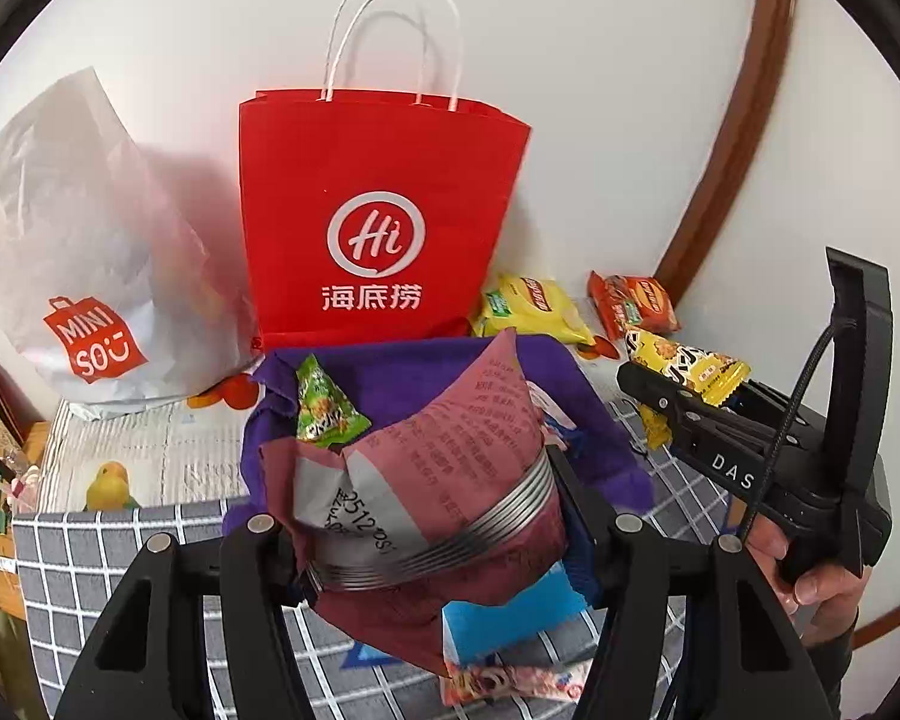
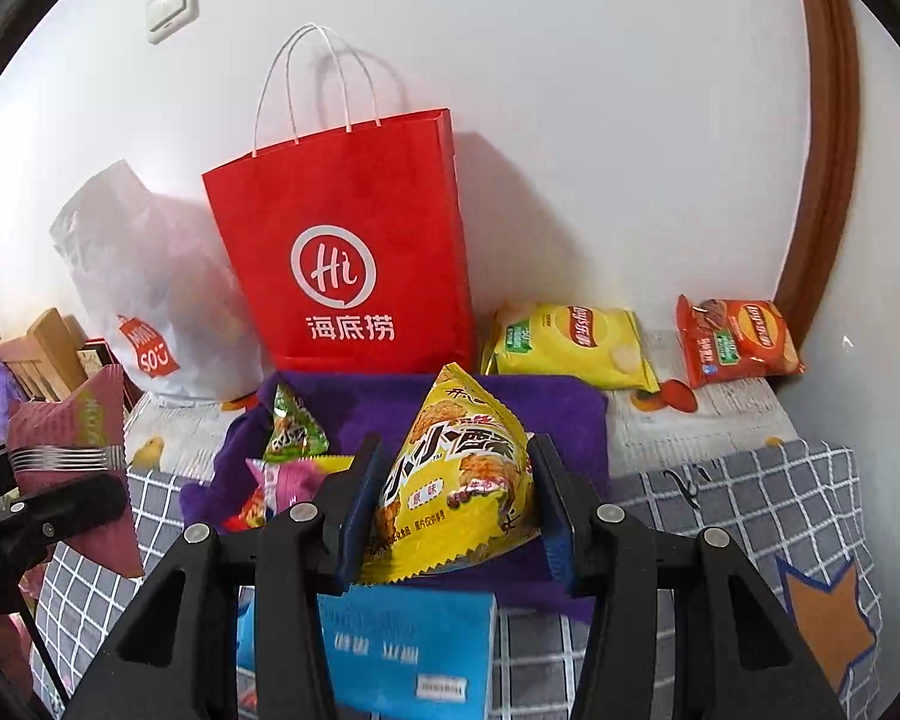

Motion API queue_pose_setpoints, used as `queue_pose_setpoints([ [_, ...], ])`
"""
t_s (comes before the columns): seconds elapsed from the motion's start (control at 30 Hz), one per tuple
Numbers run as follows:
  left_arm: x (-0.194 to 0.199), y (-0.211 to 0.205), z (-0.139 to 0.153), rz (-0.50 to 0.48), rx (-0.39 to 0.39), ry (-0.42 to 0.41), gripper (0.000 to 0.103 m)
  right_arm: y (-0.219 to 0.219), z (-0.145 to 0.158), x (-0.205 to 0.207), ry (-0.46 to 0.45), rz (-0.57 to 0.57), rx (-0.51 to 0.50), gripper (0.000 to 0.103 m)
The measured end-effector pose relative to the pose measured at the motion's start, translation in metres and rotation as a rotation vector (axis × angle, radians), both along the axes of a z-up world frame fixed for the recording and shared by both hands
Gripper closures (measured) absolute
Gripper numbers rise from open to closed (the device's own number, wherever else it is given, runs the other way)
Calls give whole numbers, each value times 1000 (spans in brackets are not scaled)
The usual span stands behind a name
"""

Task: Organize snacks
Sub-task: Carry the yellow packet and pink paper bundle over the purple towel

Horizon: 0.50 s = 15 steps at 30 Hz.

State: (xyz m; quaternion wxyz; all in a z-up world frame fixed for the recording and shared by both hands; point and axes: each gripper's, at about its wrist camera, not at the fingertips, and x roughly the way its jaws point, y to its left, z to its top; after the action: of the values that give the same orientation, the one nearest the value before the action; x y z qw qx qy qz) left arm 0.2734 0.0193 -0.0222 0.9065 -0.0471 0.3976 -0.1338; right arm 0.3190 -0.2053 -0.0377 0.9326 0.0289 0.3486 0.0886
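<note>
The left gripper [image 1: 432, 516] is matte black plastic, its two angular arms pierced by triangular cut-outs and fastened with round silver screws. The right gripper [image 2: 456, 504] is built alike, with ribbed blue pads [image 2: 363, 501] lining its fingers. Seen from the left wrist, its body bears white letters "DAS", a thin black cable and a curved black trigger under the person's hand [image 1: 810, 576].

Paper, foil and cloth
Matt red paper bag [image 2: 354, 252]; glossy foil snack packet [image 2: 456, 486]; fuzzy purple cloth [image 2: 384, 396]; crinkly plastic bag [image 1: 90, 228].
</note>
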Motion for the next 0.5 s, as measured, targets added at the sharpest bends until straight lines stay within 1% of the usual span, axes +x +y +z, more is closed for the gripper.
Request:
queue_pose_setpoints([
  [0.23,34,13,-5,27,3,7,43,5,-4,32,-2,14,-6,56],
  [0.5,69,18,-22,47,-15,39,43,7,-14,59,3,25,-20,56],
])
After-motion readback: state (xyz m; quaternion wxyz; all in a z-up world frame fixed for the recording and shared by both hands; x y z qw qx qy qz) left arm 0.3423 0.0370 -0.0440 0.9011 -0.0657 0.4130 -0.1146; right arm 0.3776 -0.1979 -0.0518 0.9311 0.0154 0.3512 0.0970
